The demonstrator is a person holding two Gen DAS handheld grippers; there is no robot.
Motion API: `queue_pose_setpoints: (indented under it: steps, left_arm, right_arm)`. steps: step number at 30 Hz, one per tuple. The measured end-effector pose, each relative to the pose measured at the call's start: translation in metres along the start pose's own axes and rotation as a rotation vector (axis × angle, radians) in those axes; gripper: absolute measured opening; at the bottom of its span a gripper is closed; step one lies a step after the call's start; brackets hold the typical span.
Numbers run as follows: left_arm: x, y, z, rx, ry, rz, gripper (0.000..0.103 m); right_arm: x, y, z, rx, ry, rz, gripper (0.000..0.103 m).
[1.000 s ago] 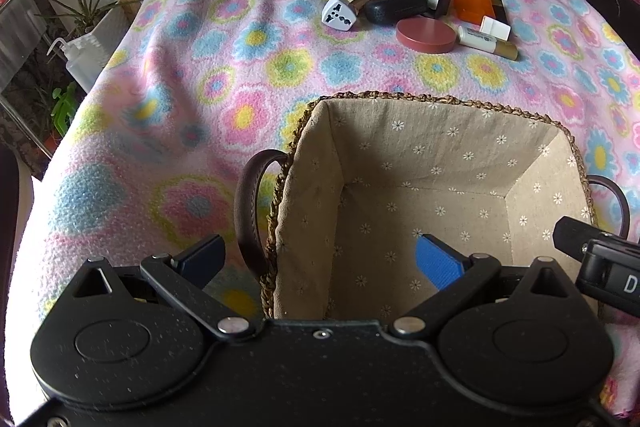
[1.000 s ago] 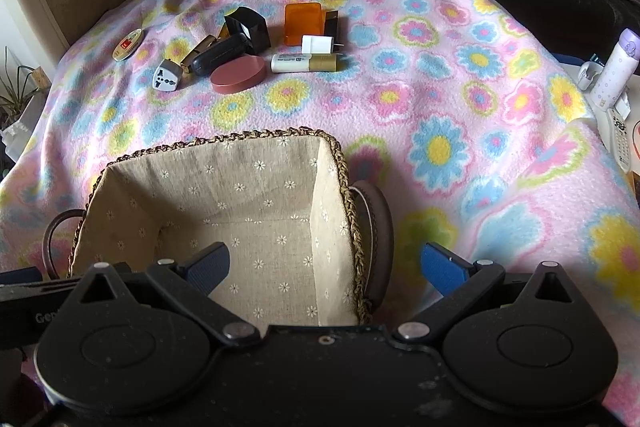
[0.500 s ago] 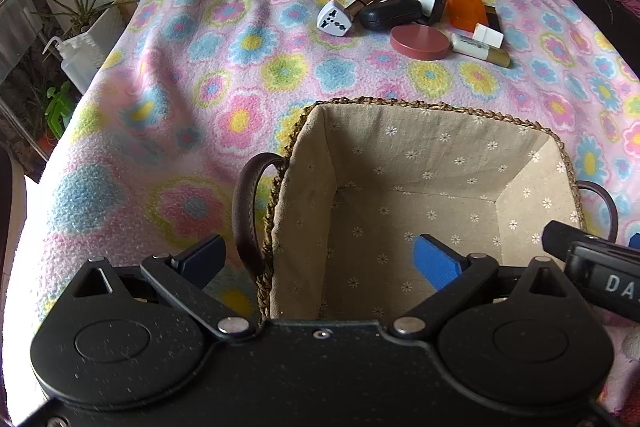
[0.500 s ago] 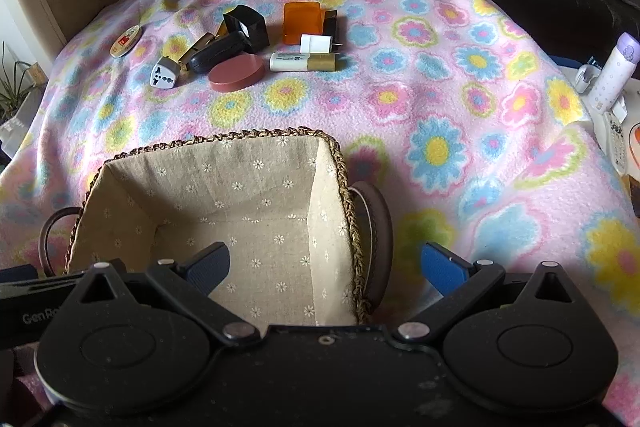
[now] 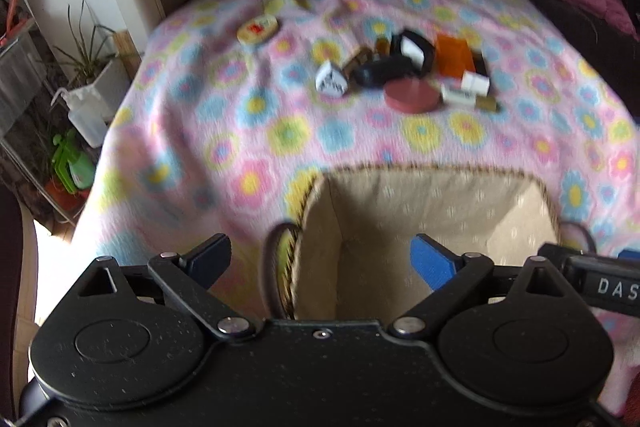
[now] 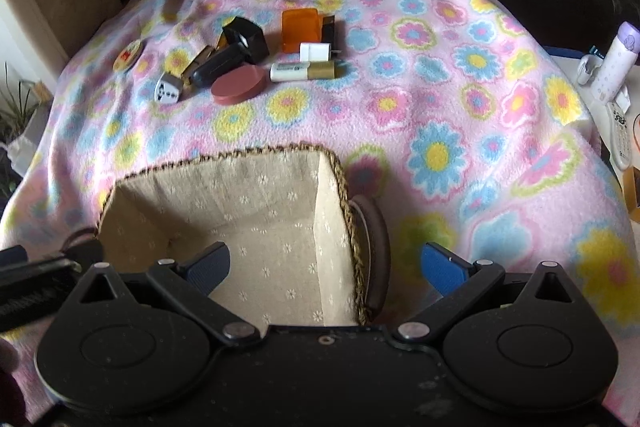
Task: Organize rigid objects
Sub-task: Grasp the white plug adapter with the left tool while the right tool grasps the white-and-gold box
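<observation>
1. a pink flowered blanket (image 6: 440, 99) covers the bed, and a lined woven basket (image 6: 280, 187) with loop handles sits on its near part.
2. nothing shows inside the basket.
3. the left gripper (image 5: 320, 259) hovers over the basket's left wall, one finger outside it and one over the inside; its jaws stand wide with nothing between them, having just been closing a little.
4. the right gripper (image 6: 326, 267) hangs over the basket's right wall and handle, its jaws spread wide and holding nothing.
5. the small things lie in a cluster on the far part of the blanket, well apart from the basket.
6. in that cluster a white plug adapter (image 6: 168, 91) lies at the left, just beside a long black case (image 6: 218, 65).
7. a round reddish-brown lid (image 6: 239, 89) lies near the case, on its near side.
8. a white and gold tube (image 6: 306, 71) lies to the right of the lid.
9. an orange box (image 6: 301, 29) stands behind a small white charger (image 6: 316, 51), and a black cube (image 6: 246, 37) stands to the left of the box.
10. a round tin (image 6: 128, 55) lies alone, left of the cluster.
</observation>
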State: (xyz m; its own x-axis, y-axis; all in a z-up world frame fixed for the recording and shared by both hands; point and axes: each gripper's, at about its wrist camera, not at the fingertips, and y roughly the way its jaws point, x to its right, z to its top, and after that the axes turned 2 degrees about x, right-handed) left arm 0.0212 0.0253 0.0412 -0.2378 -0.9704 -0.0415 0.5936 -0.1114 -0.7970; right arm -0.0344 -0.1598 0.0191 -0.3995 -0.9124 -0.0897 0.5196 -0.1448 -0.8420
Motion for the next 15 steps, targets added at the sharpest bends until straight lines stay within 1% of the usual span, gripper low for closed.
queue_pose_setpoints:
  steps: [4,7,10,13,15]
  left_arm:
    - [-0.011,0.009,0.027,0.002,-0.03,-0.015,0.093]
    - [-0.016,0.025,0.048,-0.004,-0.035,0.002,0.093]
    - [-0.019,0.045,0.065,-0.021,-0.029,0.002,0.093]
    - [-0.018,0.066,0.079,-0.034,-0.005,0.031,0.093]
    - [-0.017,0.08,0.088,-0.051,0.007,0.033,0.093]
  right_arm:
    - [0.001,-0.001,0.02,0.031,-0.004,-0.004,0.102]
    - [0.002,0.005,0.04,0.05,-0.007,-0.003,0.102]
    - [0.001,0.017,0.059,0.062,-0.014,-0.008,0.102]
    - [-0.002,0.034,0.077,0.071,-0.034,-0.019,0.102]
    - [-0.005,0.046,0.088,0.072,-0.054,-0.029,0.102]
